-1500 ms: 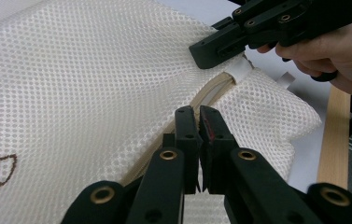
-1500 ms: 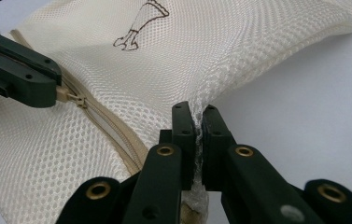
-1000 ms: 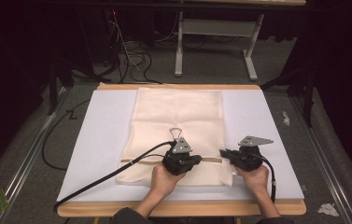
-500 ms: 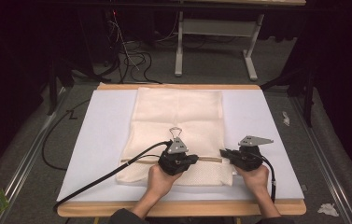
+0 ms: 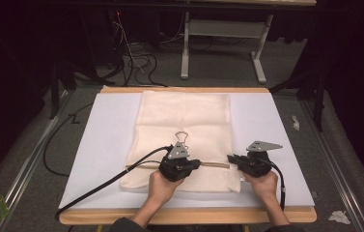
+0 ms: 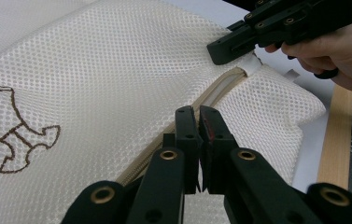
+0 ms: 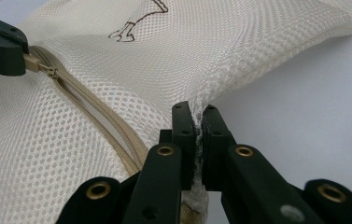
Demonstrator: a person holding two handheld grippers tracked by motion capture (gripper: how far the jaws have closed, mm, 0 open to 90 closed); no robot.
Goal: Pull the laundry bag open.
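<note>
Found the fingers (image 6: 185, 126) of the left gripper (image 6: 196, 112) pressed together, clamped on the zip pull (image 7: 32, 63), as seen from the right gripper view. Found those of the right gripper (image 7: 196, 109) likewise closed, pinching a bunched fold of mesh at the zip's end.

Noted the table (image 5: 184, 216) with its wooden rim, covered by a white sheet (image 5: 102, 145). Saw the mesh bag (image 5: 184, 121) lying flat down the middle of that sheet, running from the far edge almost to the near edge. Traced the zip (image 7: 94, 116) across the bag close to the near edge, between the two grippers. Made out a small brown stitched motif (image 6: 19, 135) on the mesh beyond the zip.

Judged the bag light, soft and limp, with no stiffness of its own. Expected it to drag and bunch along with the slider unless held back. Judged the open weave easy to snag or stretch, so not to be yanked. Thought the pull small and smooth enough to slip from the pads, and best pinched squarely. Thought the sound holds to be the ones already taken: the pull itself, and the mesh at the zip's end as anchor, keeping the track taut between them.
</note>
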